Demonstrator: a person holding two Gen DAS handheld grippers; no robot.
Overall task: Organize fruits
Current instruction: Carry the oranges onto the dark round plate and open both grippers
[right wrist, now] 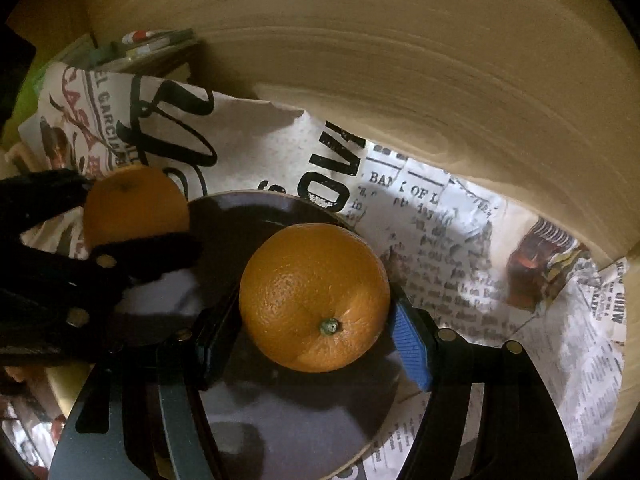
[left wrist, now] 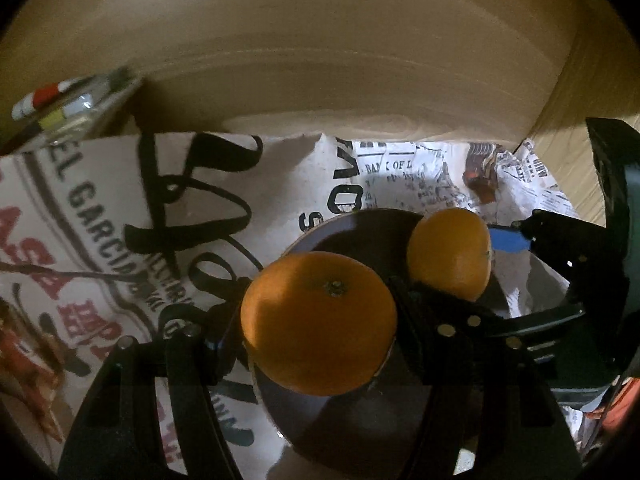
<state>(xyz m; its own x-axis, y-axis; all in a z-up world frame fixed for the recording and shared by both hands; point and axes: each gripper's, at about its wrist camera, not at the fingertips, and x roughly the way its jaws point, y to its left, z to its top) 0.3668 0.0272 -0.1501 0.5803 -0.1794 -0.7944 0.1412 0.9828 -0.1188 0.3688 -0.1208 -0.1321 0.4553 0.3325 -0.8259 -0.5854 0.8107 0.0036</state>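
both grippers are gripping fruit over the dark plate [right wrist: 248, 216] — the left gripper [left wrist: 320, 328] clamping one orange [left wrist: 320, 320], the right gripper [right wrist: 316, 340] squeezing another orange [right wrist: 316, 296] — so the placing step is looking underway, each needing lowering and a gentle release.

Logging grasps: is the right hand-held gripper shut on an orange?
Yes, the right hand-held gripper is shut on an orange: both fingers press its sides above the plate.

Printed paper [left wrist: 120, 216] lining the surface carries "EL GARCIA" in grey capitals; beside it, a newspaper sheet [right wrist: 440, 216] reads "BANK OF L" above smaller print too blurred to read.
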